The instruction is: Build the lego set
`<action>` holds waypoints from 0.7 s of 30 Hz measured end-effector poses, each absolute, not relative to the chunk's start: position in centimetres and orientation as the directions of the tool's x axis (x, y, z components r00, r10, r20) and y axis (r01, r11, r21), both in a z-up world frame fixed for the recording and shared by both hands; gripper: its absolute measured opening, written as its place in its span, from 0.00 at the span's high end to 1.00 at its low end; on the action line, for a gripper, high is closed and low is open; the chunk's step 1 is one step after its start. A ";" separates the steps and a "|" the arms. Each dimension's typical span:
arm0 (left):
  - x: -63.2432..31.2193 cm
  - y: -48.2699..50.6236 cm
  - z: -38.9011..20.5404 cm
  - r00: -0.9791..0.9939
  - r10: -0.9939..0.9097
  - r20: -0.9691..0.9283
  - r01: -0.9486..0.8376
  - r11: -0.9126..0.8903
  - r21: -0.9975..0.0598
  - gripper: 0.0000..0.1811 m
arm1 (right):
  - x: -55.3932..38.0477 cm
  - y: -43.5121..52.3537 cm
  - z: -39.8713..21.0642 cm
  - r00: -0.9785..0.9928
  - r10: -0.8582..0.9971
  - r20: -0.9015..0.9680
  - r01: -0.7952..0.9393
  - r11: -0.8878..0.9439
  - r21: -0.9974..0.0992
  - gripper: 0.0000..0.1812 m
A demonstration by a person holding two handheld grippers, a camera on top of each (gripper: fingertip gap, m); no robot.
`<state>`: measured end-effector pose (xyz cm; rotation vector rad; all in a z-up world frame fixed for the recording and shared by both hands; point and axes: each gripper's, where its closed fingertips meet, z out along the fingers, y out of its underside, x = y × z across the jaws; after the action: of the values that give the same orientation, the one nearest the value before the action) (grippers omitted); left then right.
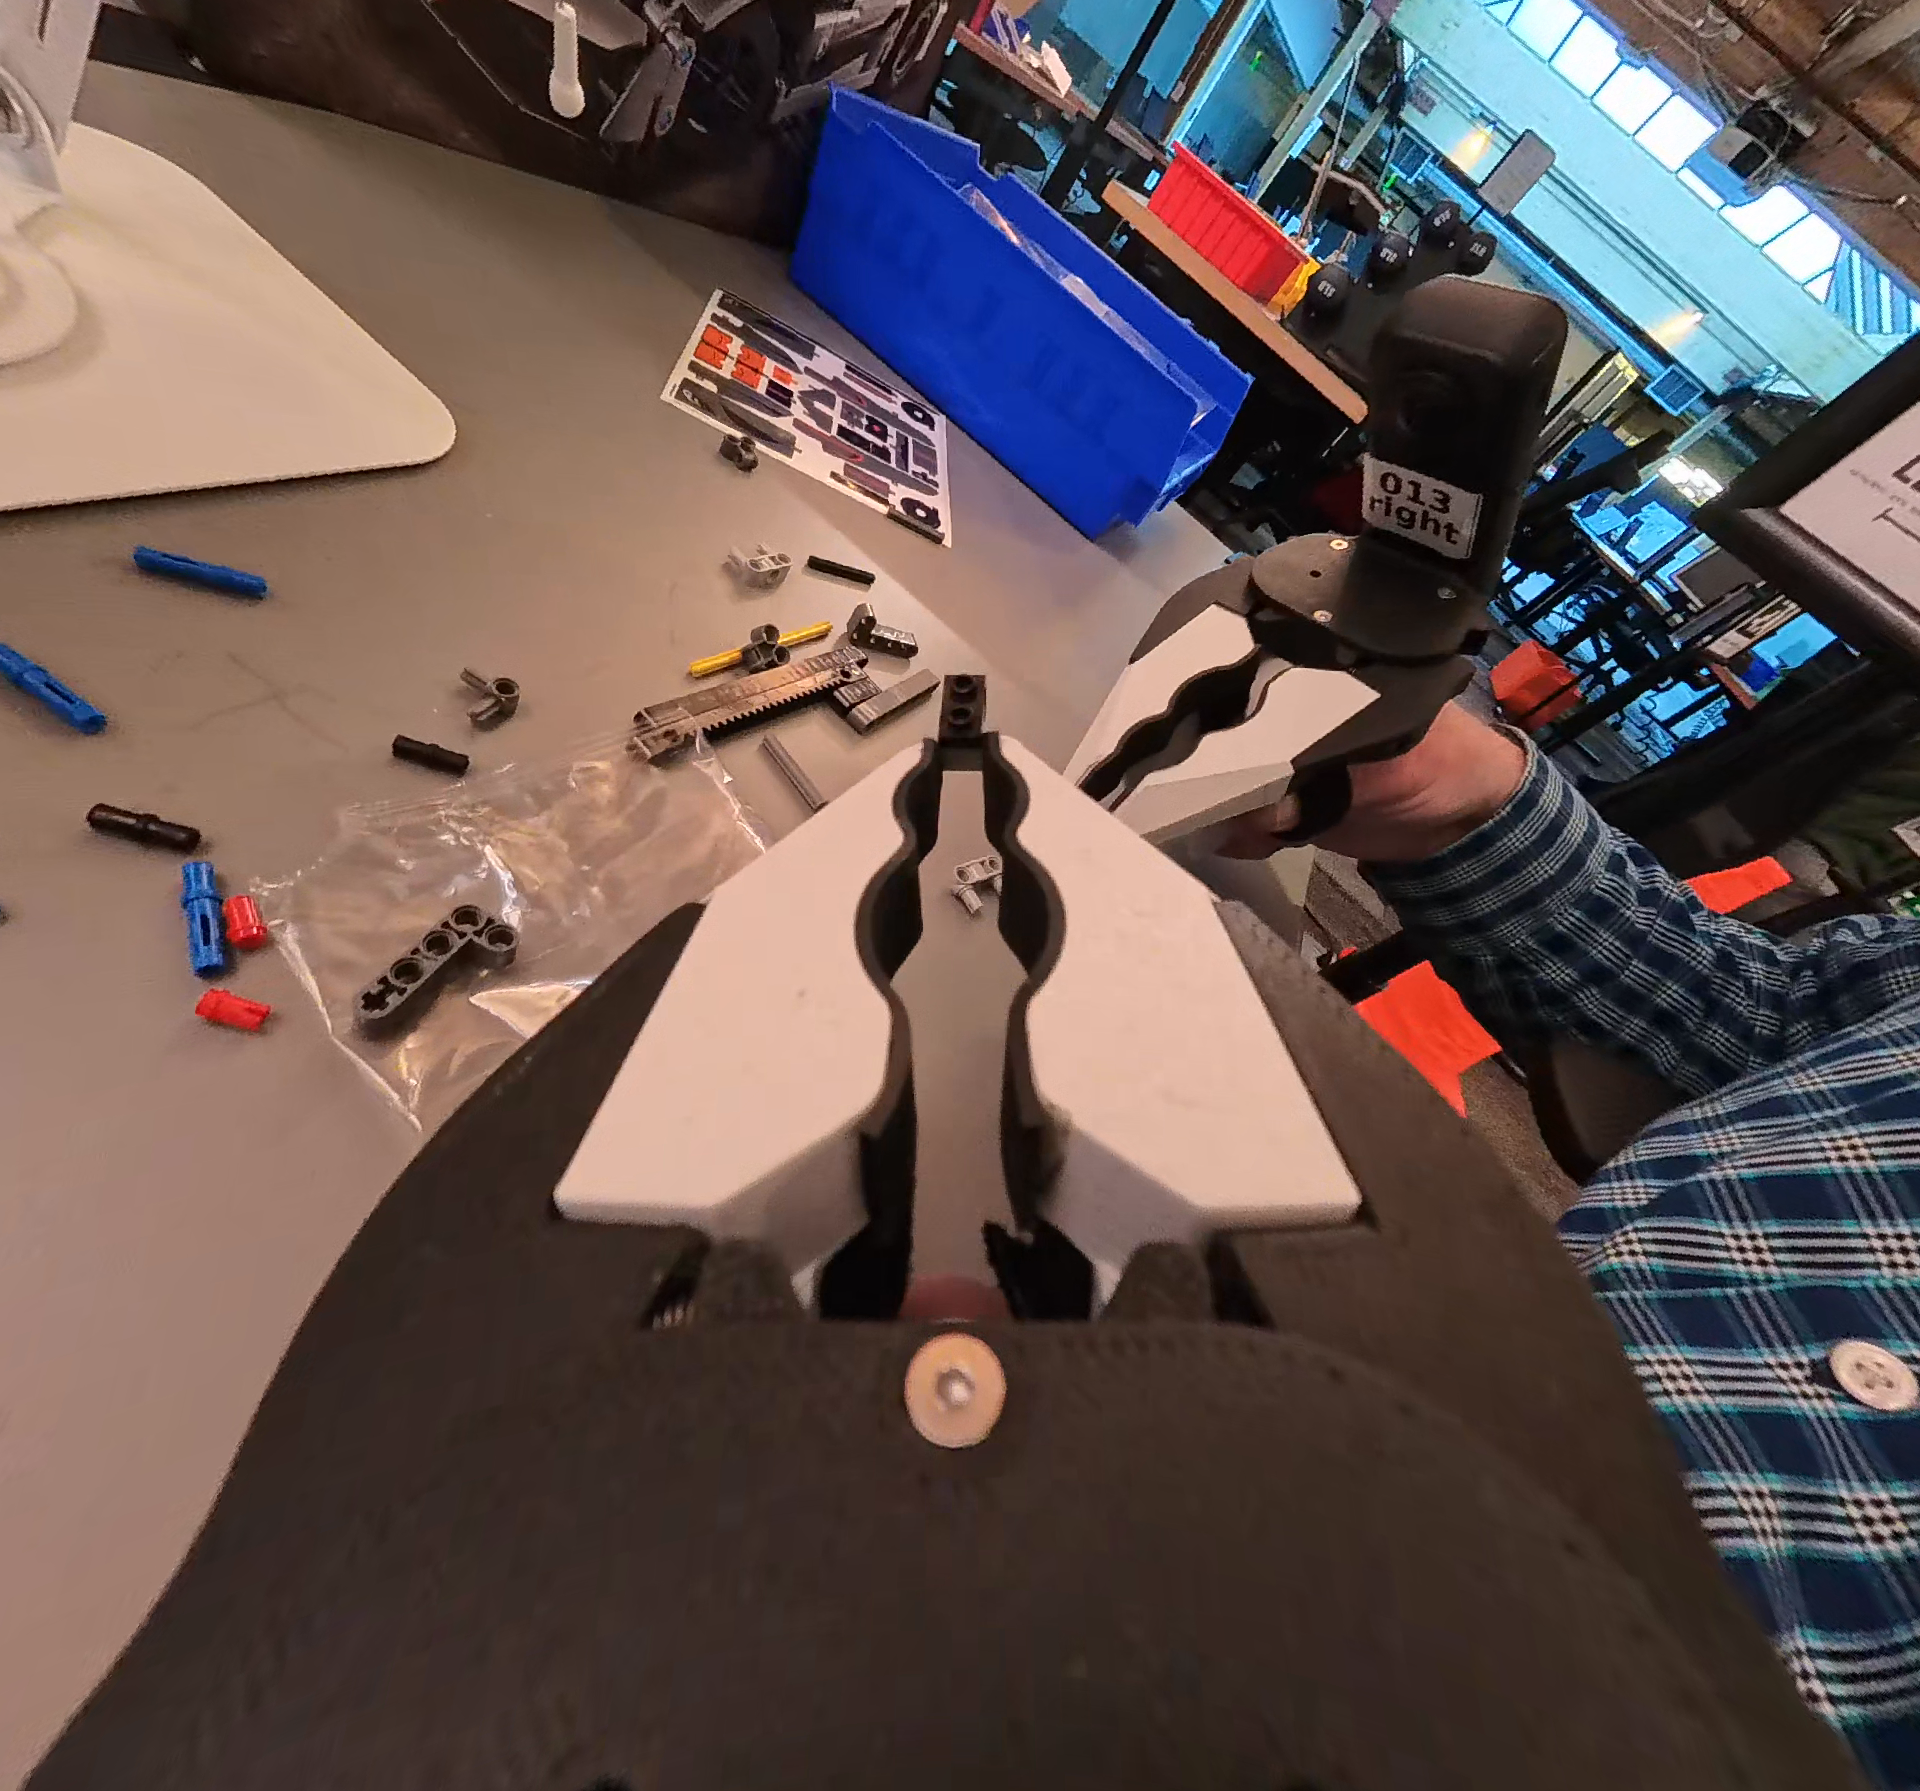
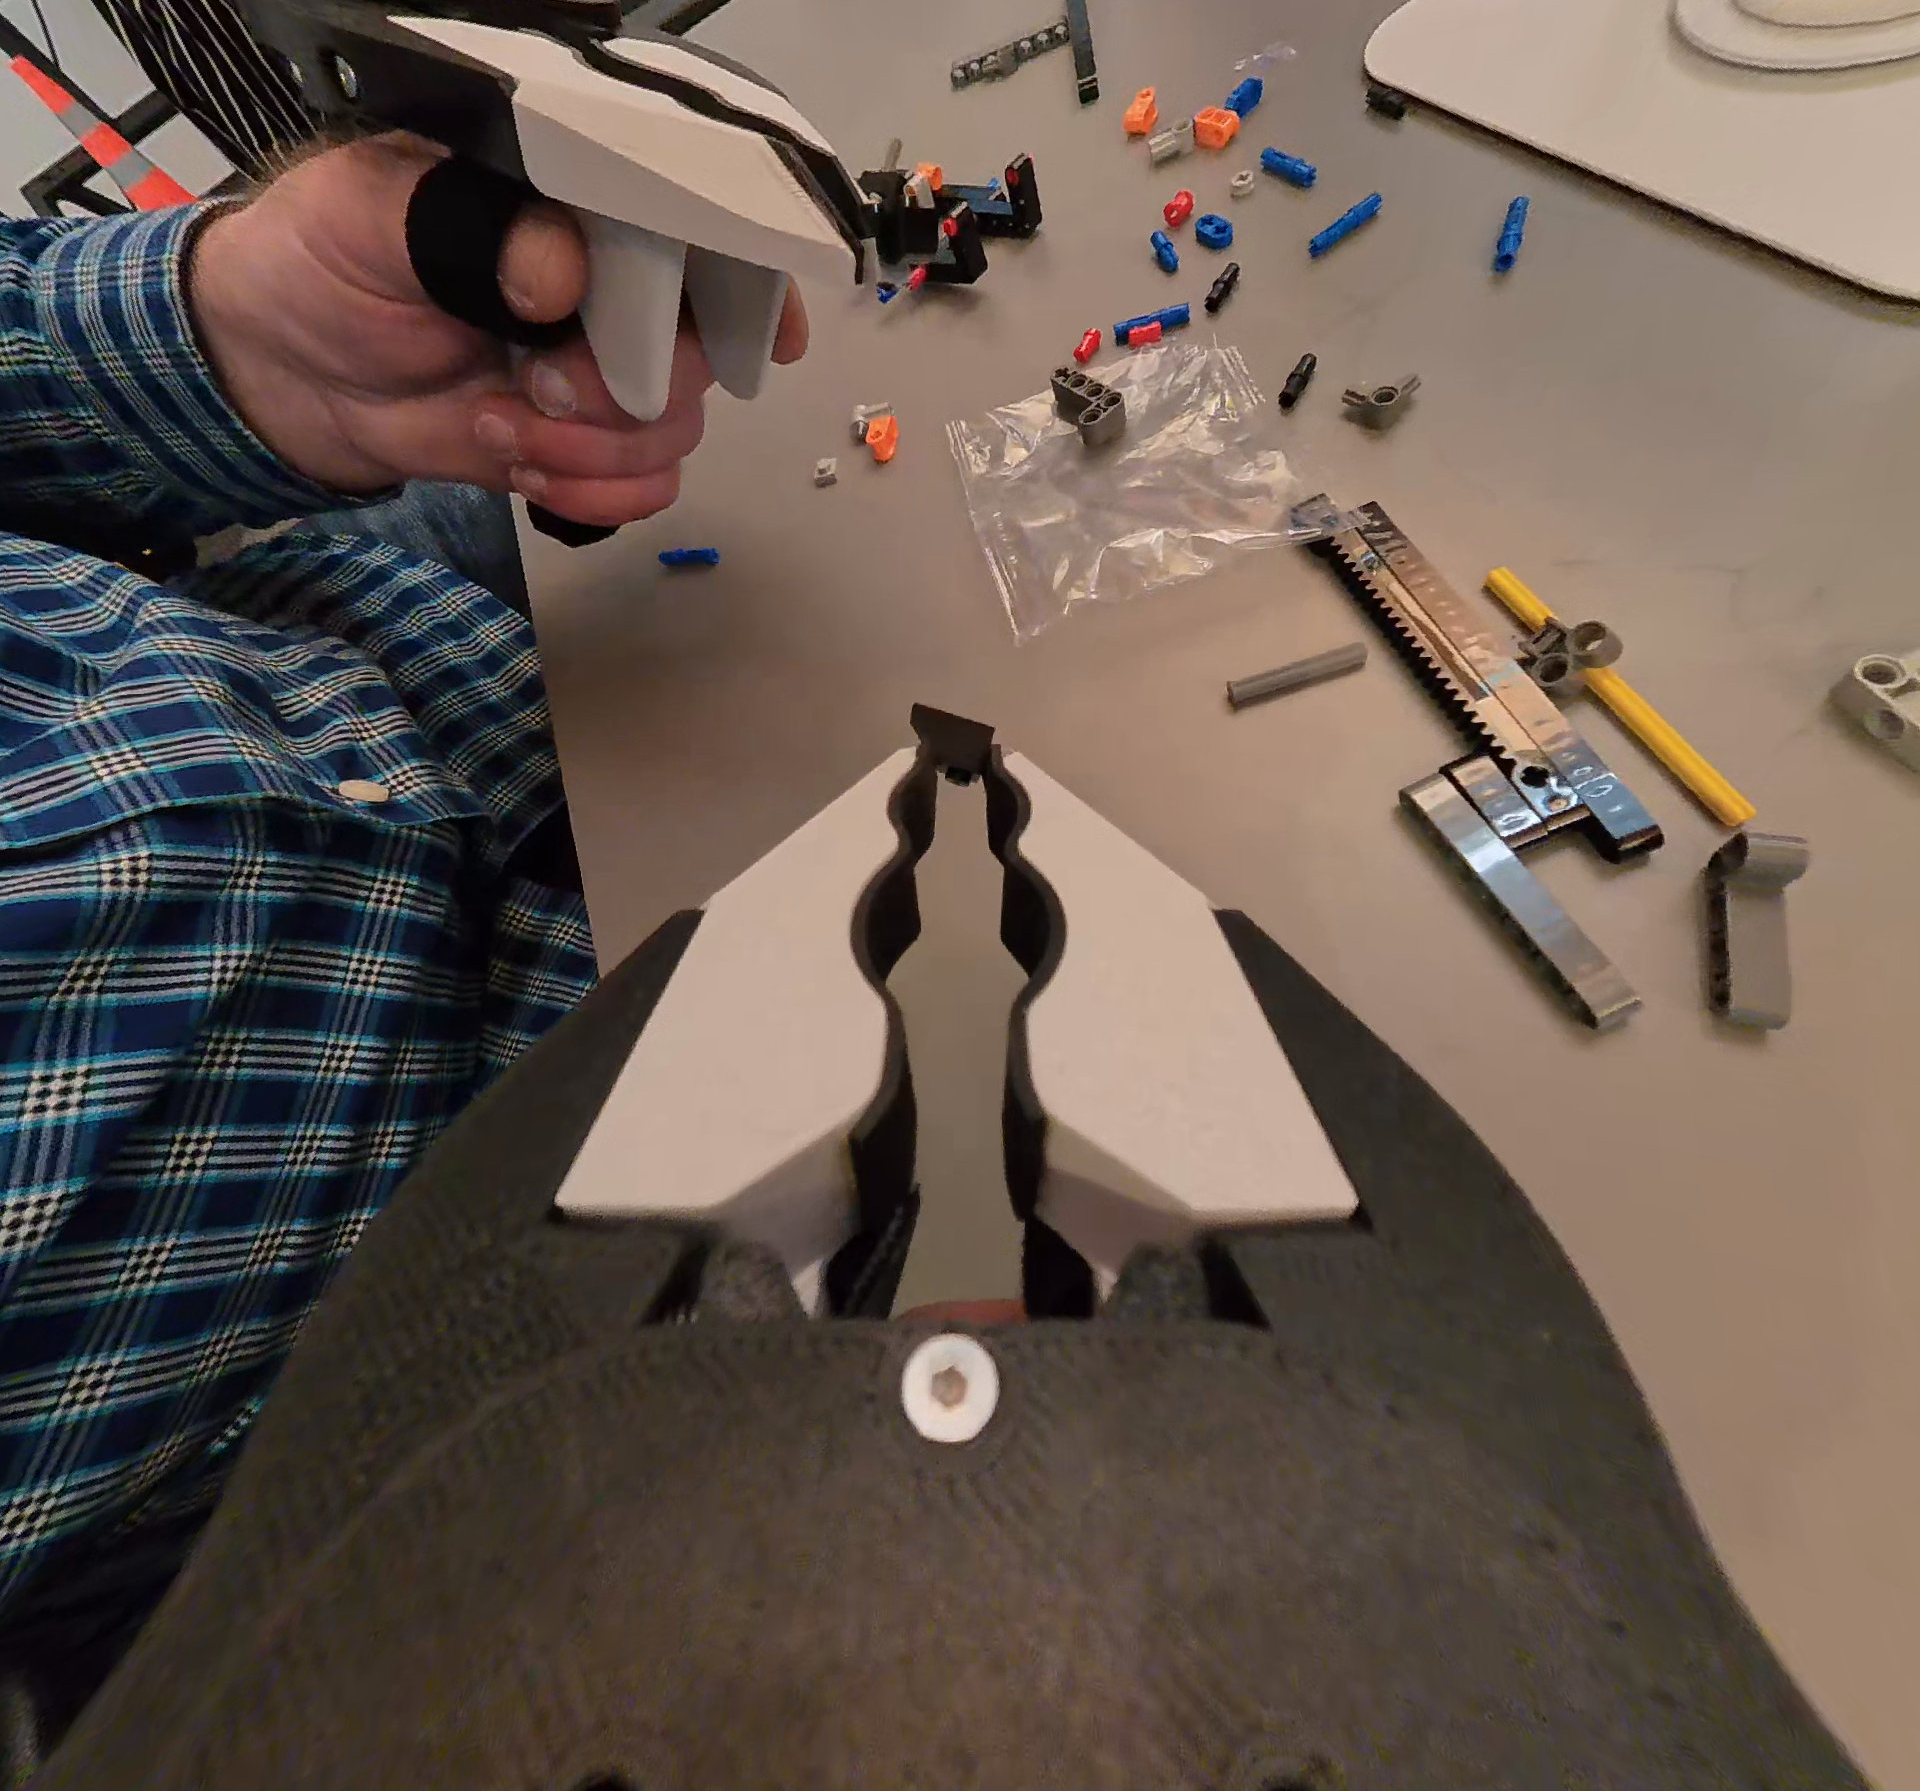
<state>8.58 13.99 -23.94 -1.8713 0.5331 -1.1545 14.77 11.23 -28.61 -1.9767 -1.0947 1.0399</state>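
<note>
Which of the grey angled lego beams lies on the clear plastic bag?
The dark grey angled beam lies on the bag; the lighter grey one rests on bare table.

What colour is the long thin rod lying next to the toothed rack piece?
Yellow. The rod shows best in the right wrist view, beside the toothed rack.

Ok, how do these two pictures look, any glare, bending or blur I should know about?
Left wrist view: wide-angle bending curves the table edge, and the bright windows look washed out. Right wrist view: even indoor light, glare on the clear plastic bag and the shiny toothed bar. Both are sharp, with soft shadows.
</note>
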 end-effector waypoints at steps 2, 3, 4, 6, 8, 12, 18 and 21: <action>8.4 14.1 -24.0 0.491 -0.711 0.503 0.072 -0.542 -0.837 0.97 | 14.7 11.3 -28.4 0.340 0.882 -0.327 0.368 -0.444 -0.817 0.96; 8.4 14.1 -24.1 0.498 -0.714 0.493 0.063 -0.537 -0.841 0.97 | 14.7 11.3 -28.4 0.339 0.882 -0.326 0.365 -0.443 -0.819 0.96; 8.4 14.1 -24.3 0.507 -0.718 0.478 0.051 -0.528 -0.847 0.97 | 14.7 11.3 -28.2 0.340 0.883 -0.324 0.362 -0.441 -0.821 0.96; 8.5 13.9 -24.5 0.517 -0.729 0.449 0.023 -0.512 -0.858 0.97 | 14.6 11.4 -28.0 0.336 0.884 -0.324 0.359 -0.438 -0.824 0.96; 8.6 13.8 -24.7 0.524 -0.738 0.425 0.000 -0.498 -0.867 0.97 | 14.5 11.5 -27.8 0.335 0.887 -0.319 0.356 -0.432 -0.828 0.96; 8.8 13.6 -25.0 0.527 -0.759 0.383 -0.051 -0.478 -0.877 0.97 | 14.3 11.7 -27.1 0.311 0.916 -0.253 0.375 -0.363 -0.853 0.96; 8.8 12.9 -25.0 0.476 -0.805 0.355 -0.151 -0.472 -0.869 0.97 | 14.5 12.8 -26.4 0.265 0.964 0.012 0.514 -0.131 -0.847 0.96; 8.8 12.3 -25.4 0.446 -0.818 0.363 -0.200 -0.486 -0.850 0.97 | 14.2 12.9 -25.9 0.212 0.975 0.065 0.525 -0.057 -0.849 0.96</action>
<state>8.83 12.35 -25.42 -1.9416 0.8549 -1.0364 14.19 12.94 -25.93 -1.6959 -1.4192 0.7180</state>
